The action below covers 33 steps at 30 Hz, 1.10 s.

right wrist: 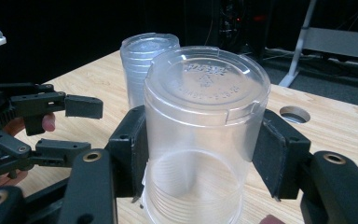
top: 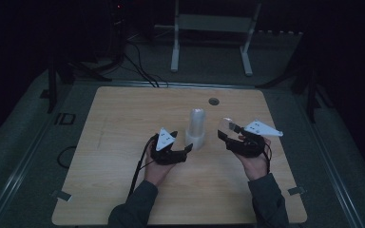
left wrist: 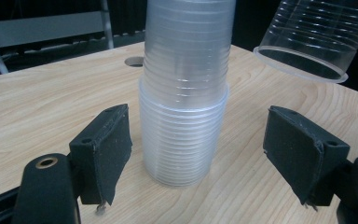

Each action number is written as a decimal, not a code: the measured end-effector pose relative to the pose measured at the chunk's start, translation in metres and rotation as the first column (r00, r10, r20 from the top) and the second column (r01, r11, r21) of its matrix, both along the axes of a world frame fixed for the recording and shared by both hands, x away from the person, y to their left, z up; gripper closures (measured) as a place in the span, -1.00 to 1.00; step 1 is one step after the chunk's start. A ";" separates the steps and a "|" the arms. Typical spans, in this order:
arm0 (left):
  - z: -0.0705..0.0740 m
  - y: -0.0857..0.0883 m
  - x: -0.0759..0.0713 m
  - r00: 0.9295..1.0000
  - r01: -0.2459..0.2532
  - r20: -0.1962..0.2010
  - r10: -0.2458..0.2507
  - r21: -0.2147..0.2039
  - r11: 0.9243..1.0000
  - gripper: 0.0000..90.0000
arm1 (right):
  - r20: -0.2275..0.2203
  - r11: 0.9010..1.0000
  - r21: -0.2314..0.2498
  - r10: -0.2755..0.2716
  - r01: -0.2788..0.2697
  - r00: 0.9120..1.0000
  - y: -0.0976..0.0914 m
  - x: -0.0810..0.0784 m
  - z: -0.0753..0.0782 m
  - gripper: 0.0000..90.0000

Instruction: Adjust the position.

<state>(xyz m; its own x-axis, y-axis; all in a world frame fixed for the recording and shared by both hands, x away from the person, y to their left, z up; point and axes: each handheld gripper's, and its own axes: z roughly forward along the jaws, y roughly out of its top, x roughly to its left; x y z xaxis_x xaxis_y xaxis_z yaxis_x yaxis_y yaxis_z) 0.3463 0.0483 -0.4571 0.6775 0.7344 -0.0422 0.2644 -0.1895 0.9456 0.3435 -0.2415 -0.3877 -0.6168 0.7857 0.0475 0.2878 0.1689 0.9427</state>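
My right claw (right wrist: 200,154) grasps one cup (right wrist: 205,121), bottom up; the cup stack (top: 196,129) stands left of it, between my released left claw (left wrist: 196,154) jaws.

The high camera sits above my near side, looking forward and down over the whole table (top: 123,118). Each hand's camera looks along its own fingers from close, low over the wood. All three share the stack of cups (top: 196,129) mid-table; my left camera also catches the single cup (left wrist: 314,39) I hold at right.
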 end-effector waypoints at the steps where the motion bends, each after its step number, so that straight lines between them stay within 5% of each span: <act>1: 0.000 0.000 -0.001 1.000 0.001 -0.001 -0.001 0.001 1.000 -0.49 | -0.001 1.000 0.001 0.000 0.000 1.000 0.000 0.000 -0.001 -0.07; 33: 0.004 -0.021 -0.012 0.995 0.098 0.002 -0.098 -0.009 0.995 -0.47 | -0.040 0.999 0.027 0.035 -0.034 0.999 0.016 -0.006 -0.018 -0.07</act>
